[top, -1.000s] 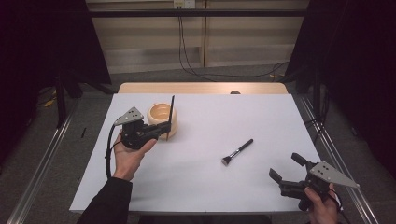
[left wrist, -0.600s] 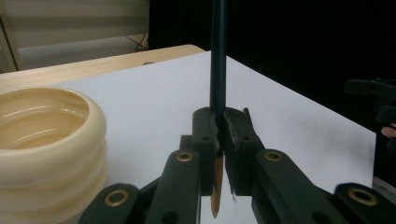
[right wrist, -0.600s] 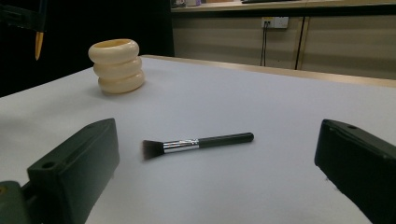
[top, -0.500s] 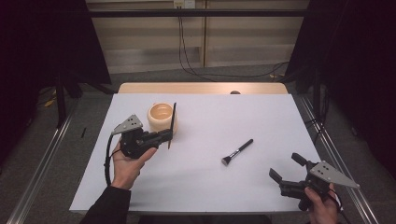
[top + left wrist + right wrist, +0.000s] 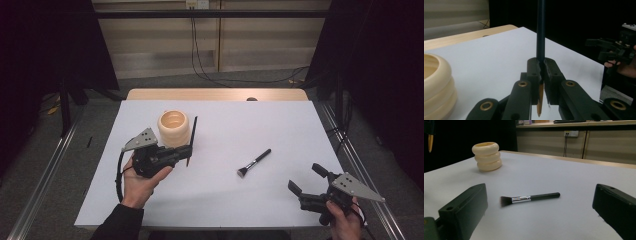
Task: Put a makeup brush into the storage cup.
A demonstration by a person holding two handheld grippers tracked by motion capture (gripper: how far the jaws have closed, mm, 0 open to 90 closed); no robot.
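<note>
My left gripper (image 5: 187, 152) is shut on a thin dark stick (image 5: 193, 131) with a yellow pointed end, held nearly upright just right of a cream ribbed cup (image 5: 173, 127). In the left gripper view the stick (image 5: 540, 30) rises from the closed jaws of the left gripper (image 5: 542, 67), and the cup (image 5: 436, 82) is at the left. A black makeup brush (image 5: 254, 163) lies flat mid-table. My right gripper (image 5: 306, 179) is open near the front right corner, apart from the brush. In the right gripper view the brush (image 5: 530, 198) lies ahead between the spread jaws, with the cup (image 5: 486, 156) beyond.
The white table top (image 5: 280, 125) has a wooden strip along its far edge. Metal rails run along both sides on the floor. Cables hang on the back wall. The other hand and its open gripper (image 5: 609, 47) appear at the right of the left gripper view.
My left gripper has drawn back toward the front edge and slightly right with the stick, away from the cup. The right gripper and the brush have stayed put.
</note>
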